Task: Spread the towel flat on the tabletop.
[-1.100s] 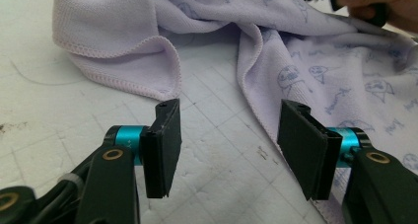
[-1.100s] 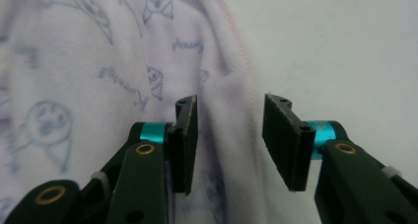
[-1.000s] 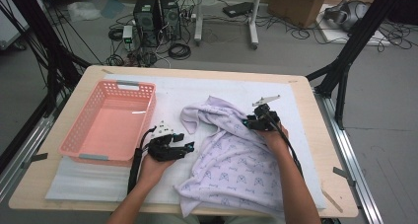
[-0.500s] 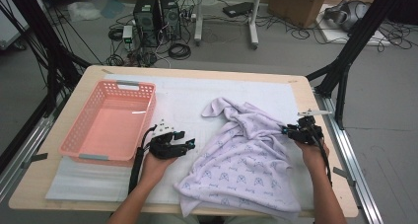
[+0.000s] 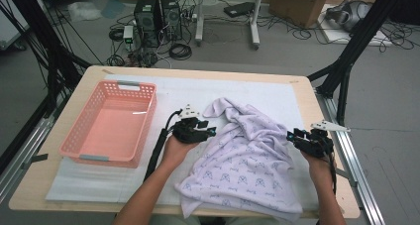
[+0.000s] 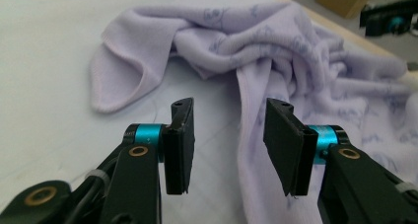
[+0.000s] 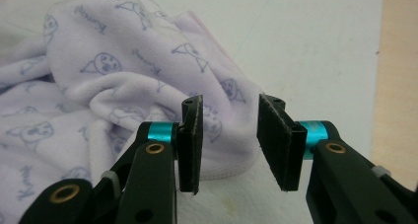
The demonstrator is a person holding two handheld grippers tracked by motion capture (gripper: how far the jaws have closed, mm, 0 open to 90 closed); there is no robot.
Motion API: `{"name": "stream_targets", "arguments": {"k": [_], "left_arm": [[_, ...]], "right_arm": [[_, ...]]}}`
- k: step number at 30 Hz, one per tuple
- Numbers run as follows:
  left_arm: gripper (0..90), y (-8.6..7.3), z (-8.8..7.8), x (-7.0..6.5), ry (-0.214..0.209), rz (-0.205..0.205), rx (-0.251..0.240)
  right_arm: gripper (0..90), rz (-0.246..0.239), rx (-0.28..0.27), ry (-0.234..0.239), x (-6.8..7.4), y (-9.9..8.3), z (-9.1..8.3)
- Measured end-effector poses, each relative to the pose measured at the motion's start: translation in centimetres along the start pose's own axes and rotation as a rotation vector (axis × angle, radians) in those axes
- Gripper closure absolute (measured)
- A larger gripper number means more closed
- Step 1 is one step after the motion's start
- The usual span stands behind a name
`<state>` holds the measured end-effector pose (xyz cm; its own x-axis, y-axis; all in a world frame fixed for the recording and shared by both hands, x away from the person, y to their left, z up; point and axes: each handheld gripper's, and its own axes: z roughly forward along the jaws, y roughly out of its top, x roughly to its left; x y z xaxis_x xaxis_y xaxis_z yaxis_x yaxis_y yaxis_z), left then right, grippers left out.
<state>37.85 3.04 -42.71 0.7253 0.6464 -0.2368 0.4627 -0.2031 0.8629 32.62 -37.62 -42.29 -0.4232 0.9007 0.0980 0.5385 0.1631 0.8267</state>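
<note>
A lavender cloth (image 5: 242, 155) with a small printed pattern lies crumpled on the white mat (image 5: 173, 93). My left gripper (image 5: 210, 131) sits at the cloth's left edge. In the left gripper view the left gripper (image 6: 230, 105) is open, its jaws have just been closing, and a fold of the cloth (image 6: 276, 41) runs past the right jaw without being pinched. My right gripper (image 5: 292, 135) is at the cloth's right side. Its jaws (image 7: 231, 101) have just been opening, and the cloth's hem (image 7: 128, 61) lies just beyond them, untouched.
A pink plastic basket (image 5: 151, 121) stands on the left of the mat, with nothing in it. The wooden table's right edge (image 5: 341, 175) is close behind my right hand. The other gripper (image 6: 389, 19) shows far off in the left gripper view.
My right gripper pulled the cloth from its middle out to the right, spreading it, then let go. My left gripper moved right and away from me, up to the cloth's edge.
</note>
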Motion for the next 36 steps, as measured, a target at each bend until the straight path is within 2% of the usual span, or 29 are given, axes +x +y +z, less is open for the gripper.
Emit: {"name": "stream_targets", "arguments": {"k": [2, 4, 7, 10, 12, 13, 14, 16, 20, 22, 26, 29, 33, 34, 36], "left_arm": [[55.6, 0.0, 1.1, 0.0, -0.002, -0.017, 0.005], [56.0, -0.2, 2.2, -0.1, -0.020, -0.032, 0.027], [56.0, -0.4, 3.6, -0.4, -0.014, -0.015, 0.067], [57.5, -0.7, 4.5, -0.5, -0.020, -0.027, 0.095], [69.8, -0.7, 4.5, -0.6, -0.025, -0.014, 0.110], [83.6, -0.7, 4.4, -0.7, -0.026, 0.010, 0.133], [85.8, -0.8, 4.4, -0.7, -0.025, 0.013, 0.155], [87.3, -0.8, 3.8, -0.4, -0.041, 0.005, 0.181], [87.5, -0.8, 1.8, 0.0, -0.009, 0.011, 0.169], [87.5, -1.0, 0.6, -0.2, 0.007, 0.026, 0.179], [87.5, -1.8, -1.9, -0.7, 0.034, 0.039, 0.145], [87.5, -2.7, -3.8, -0.7, 0.049, 0.047, 0.135], [87.5, -4.2, -5.9, -0.3, 0.058, 0.020, 0.121], [87.5, -4.6, -6.3, -0.2, 0.059, 0.007, 0.112], [87.5, -5.2, -7.0, -0.1, 0.060, 0.006, 0.120]], "right_arm": [[62.1, -0.005, 0.022, 0.003, 0.0, -0.2, 0.4], [62.1, -0.002, 0.022, 0.007, 0.1, -0.2, 0.5], [61.4, -0.003, 0.022, 0.011, 0.2, -0.2, 0.5], [59.9, -0.006, 0.031, 0.014, 0.3, -0.4, 0.8], [59.7, -0.003, 0.034, 0.021, 0.5, -0.4, 0.9], [59.7, -0.004, 0.031, 0.024, 0.6, -0.3, 0.9], [59.7, 0.000, 0.028, 0.026, 0.7, -0.3, 0.9], [59.8, 0.003, 0.022, 0.033, 0.8, -0.3, 0.8], [60.1, 0.003, 0.015, 0.040, 1.0, -0.2, 0.7], [60.1, 0.003, 0.015, 0.042, 1.1, -0.2, 0.7], [59.9, -0.003, 0.026, 0.053, 1.6, -0.2, 1.1], [58.1, -0.060, 0.056, 0.065, 2.6, -0.1, 1.8], [59.1, -0.140, 0.113, 0.103, 4.4, 0.0, 3.2], [59.2, -0.149, 0.124, 0.104, 4.8, 0.1, 3.6], [59.9, -0.157, 0.133, 0.107, 5.2, 0.1, 4.1]]}}
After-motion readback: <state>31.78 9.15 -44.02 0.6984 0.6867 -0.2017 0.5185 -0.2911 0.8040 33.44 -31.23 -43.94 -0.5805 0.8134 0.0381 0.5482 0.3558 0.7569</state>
